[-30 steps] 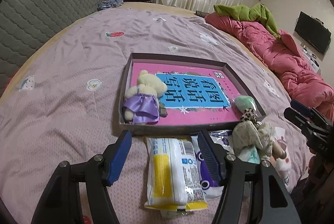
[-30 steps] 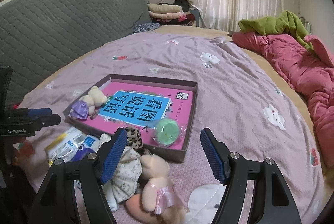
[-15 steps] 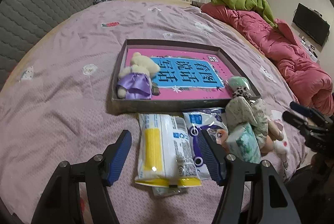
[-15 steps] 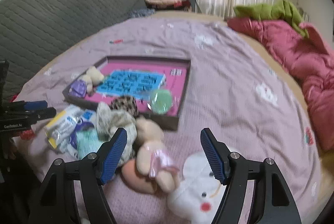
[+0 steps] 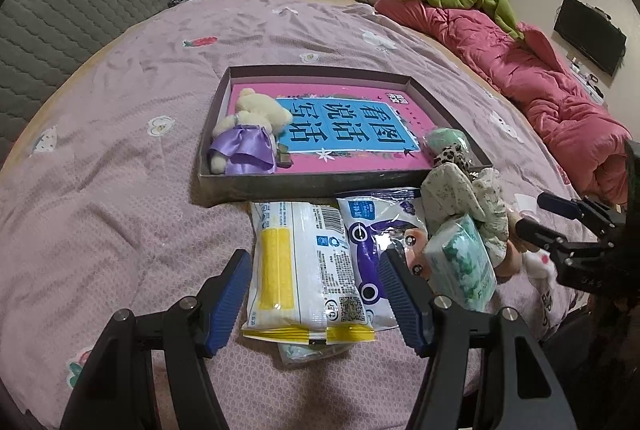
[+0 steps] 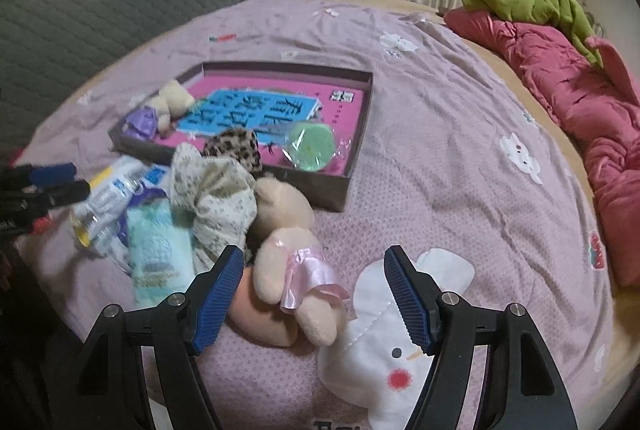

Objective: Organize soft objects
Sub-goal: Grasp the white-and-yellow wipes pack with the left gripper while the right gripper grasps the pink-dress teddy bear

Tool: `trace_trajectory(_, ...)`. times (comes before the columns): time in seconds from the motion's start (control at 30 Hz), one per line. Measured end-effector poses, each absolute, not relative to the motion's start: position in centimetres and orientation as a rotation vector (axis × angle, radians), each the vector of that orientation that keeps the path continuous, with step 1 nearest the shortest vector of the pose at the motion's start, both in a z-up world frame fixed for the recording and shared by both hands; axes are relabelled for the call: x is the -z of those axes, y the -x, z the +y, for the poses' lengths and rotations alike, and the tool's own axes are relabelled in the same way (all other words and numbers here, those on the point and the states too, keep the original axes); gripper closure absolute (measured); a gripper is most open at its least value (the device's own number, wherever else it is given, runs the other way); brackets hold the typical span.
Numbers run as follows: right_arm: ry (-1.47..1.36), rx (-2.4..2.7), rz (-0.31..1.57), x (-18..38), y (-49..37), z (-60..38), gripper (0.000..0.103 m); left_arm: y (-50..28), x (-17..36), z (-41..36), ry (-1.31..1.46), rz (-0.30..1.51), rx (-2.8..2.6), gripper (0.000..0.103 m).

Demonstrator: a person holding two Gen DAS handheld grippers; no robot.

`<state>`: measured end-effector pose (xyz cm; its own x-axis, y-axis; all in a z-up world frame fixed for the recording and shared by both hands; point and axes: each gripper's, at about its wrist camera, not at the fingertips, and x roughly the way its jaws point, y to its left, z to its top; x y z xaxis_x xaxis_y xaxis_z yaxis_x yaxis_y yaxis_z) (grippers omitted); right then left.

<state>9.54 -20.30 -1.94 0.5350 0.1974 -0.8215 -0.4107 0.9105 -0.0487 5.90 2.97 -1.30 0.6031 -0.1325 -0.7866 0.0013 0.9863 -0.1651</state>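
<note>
Soft toys and tissue packs lie in a heap on the lilac bedspread (image 5: 120, 157), just in front of a shallow dark box (image 5: 320, 185). Nearest the left gripper (image 5: 316, 294), whose blue pads stand wide apart and hold nothing, is a yellow-and-white tissue pack (image 5: 296, 266), lying between the pads, with a blue-printed pack (image 5: 372, 250) touching its right side and a green pack (image 5: 460, 266) tilted beyond that. The right gripper (image 6: 314, 296) is likewise spread and empty above a peach plush bear with a pink ribbon (image 6: 296, 266), beside a white rabbit patch on the bedspread. Behind the bear lies a floral cloth doll (image 6: 216, 197) against the box's near wall. Inside the box, a cream bear in a purple dress (image 5: 248, 137) rests at the left on a pink book, and a green wrapped item (image 6: 312, 145) sits in the near right corner. Farther off, a pink quilt (image 5: 540, 85) lies along the bed's right edge.
</note>
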Motion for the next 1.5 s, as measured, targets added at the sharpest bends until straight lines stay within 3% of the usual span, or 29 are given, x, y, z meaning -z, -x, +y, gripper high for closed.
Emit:
trace_trajectory(1.33, 0.225, -0.327, 1.018, 5.3, -13.3, -20.1, 0.029, -9.6, 5.9, 2.3, 0.083, 1.066, 0.045, 0.034)
trace_trajectory(1.43, 0.223, -0.356, 1.014, 5.3, -13.4, -19.8, 0.04, -9.8, 6.1, 3.1, 0.138, 1.068, 0.055, 0.037)
trace_trajectory(1.5, 0.229, -0.379, 1.021, 5.5, -13.3, -19.5, 0.054, -9.9, 6.1, 3.2, 0.143, 1.067, 0.059, 0.038)
